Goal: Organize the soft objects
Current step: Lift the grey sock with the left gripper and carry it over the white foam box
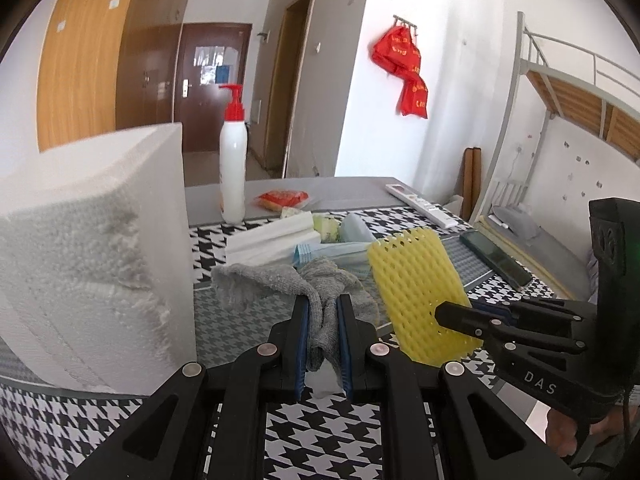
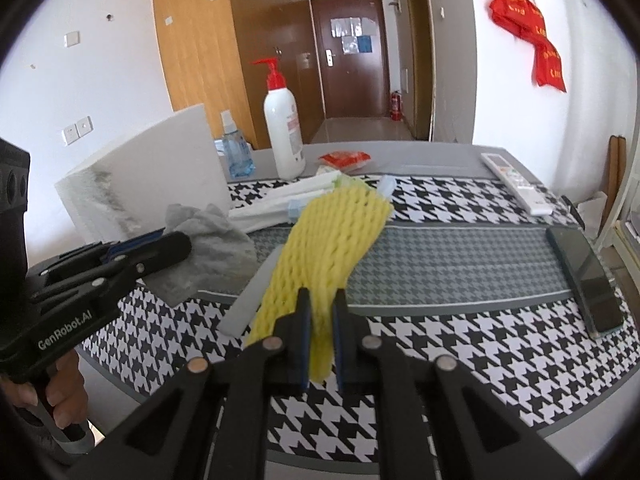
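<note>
Left wrist view first: we see our left gripper (image 1: 323,312) clamped on a grey cloth (image 1: 280,280), whose bunched end hangs between the blue pads while the rest trails over the houndstooth tablecloth (image 1: 340,432). Just to the right, our right gripper (image 1: 440,314) pinches the near edge of a yellow foam net (image 1: 416,280), which tilts up from the table. Beyond the cloth lie blue face masks (image 1: 332,252) and folded white foam sheets (image 1: 272,240). A white foam block (image 1: 92,248) stands at the left, with a white pump bottle (image 1: 233,164) behind it. From the right wrist view we see the net (image 2: 332,240) squeezed between the jaws of the right gripper (image 2: 321,308), a phone (image 2: 588,280) lying at the right, and a white remote (image 2: 516,188) farther back.
</note>
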Demonstrator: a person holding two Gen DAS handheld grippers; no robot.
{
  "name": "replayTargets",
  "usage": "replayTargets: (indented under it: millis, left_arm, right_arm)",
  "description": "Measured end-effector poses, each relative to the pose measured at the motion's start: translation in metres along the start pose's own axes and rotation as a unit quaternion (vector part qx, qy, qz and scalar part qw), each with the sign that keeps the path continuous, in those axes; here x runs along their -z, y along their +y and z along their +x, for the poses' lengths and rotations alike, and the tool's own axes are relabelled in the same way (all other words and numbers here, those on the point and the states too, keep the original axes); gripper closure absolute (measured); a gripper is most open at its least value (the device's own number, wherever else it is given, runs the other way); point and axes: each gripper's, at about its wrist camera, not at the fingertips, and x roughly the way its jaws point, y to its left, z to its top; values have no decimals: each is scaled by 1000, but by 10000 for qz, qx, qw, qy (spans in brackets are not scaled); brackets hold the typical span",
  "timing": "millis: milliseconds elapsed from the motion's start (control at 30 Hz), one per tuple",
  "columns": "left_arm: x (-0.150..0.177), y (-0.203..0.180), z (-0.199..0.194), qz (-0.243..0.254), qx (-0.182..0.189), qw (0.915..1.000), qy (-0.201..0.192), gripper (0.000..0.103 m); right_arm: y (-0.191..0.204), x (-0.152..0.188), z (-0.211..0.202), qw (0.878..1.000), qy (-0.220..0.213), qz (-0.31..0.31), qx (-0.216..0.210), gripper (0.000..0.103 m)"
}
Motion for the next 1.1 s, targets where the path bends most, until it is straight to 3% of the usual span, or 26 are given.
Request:
replayTargets:
  millis: [1100]
  left_arm:
    - [-45, -12, -43, 602, -214, 9928, -1011, 88]
  right_arm:
    - [12, -43, -45, 9946, -1008, -97, 207, 90]
